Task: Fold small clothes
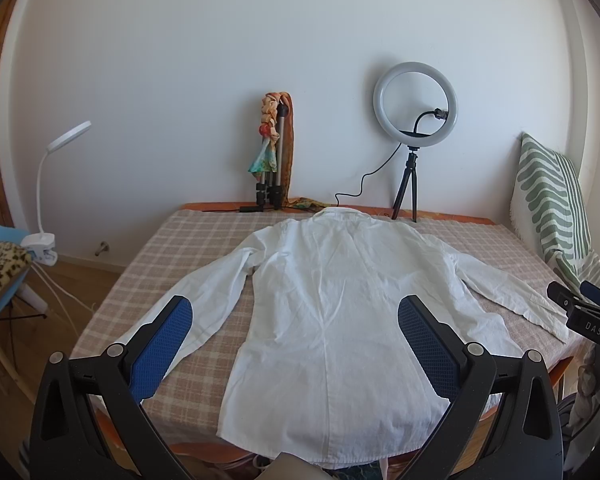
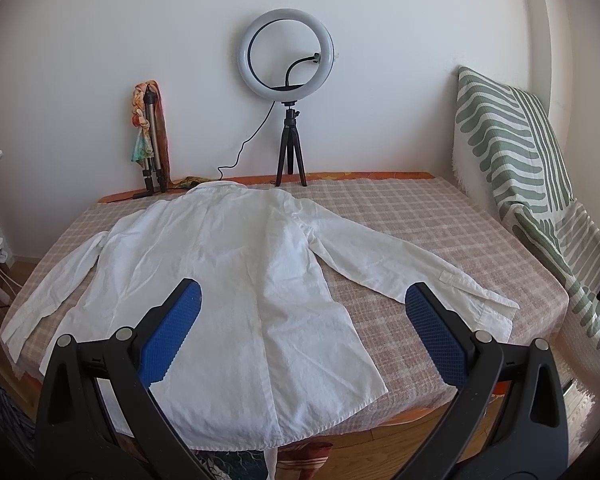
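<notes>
"DAS" reads on black gear (image 1: 592, 326) right of left gripper (image 1: 296, 320). White shirt (image 1: 332, 316) flat on table (image 1: 172, 248), collar away, hem nearest; both grippers, incl. right gripper (image 2: 304, 306), released above it.

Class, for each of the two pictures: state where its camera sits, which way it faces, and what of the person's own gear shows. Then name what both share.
Left wrist: on the left gripper at the near table edge, facing the wall over the white shirt; its open blue fingers show, with the right gripper at the right edge.
Right wrist: on the right gripper, further right, same heading; open fingers show.
Shared: shirt, ring light, checked tablecloth.
</notes>
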`<state>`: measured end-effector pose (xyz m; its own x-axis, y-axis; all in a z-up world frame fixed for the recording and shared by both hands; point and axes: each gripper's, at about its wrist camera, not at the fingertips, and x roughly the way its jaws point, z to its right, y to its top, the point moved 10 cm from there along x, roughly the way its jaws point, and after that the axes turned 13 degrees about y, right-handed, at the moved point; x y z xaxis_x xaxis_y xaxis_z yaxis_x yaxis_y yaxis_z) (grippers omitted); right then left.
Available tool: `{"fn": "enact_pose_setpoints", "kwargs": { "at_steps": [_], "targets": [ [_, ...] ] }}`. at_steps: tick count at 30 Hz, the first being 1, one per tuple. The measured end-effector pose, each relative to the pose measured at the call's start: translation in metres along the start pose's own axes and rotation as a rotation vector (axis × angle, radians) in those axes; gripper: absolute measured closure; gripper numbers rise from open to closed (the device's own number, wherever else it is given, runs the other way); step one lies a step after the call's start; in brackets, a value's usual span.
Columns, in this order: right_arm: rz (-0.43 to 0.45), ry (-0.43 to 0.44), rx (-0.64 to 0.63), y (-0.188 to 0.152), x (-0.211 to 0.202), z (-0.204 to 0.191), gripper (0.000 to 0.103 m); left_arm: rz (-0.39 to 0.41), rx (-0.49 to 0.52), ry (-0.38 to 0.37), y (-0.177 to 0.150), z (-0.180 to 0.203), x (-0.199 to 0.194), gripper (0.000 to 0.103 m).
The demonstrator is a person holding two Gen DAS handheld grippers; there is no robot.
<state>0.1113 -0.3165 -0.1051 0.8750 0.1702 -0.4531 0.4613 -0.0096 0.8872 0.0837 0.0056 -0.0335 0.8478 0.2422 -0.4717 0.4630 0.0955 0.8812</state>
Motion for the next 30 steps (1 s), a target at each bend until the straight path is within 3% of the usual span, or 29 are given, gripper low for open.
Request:
{"fn": "enact_pose_setpoints", "kwargs": {
  "at_steps": [30],
  "targets": [
    [-0.007, 0.015, 0.004, 0.0022, 0.0062, -0.0101, 0.0, -0.014, -0.001, 0.013, -0.0015, -0.0063, 0.009, 0.001]
  ]
}}
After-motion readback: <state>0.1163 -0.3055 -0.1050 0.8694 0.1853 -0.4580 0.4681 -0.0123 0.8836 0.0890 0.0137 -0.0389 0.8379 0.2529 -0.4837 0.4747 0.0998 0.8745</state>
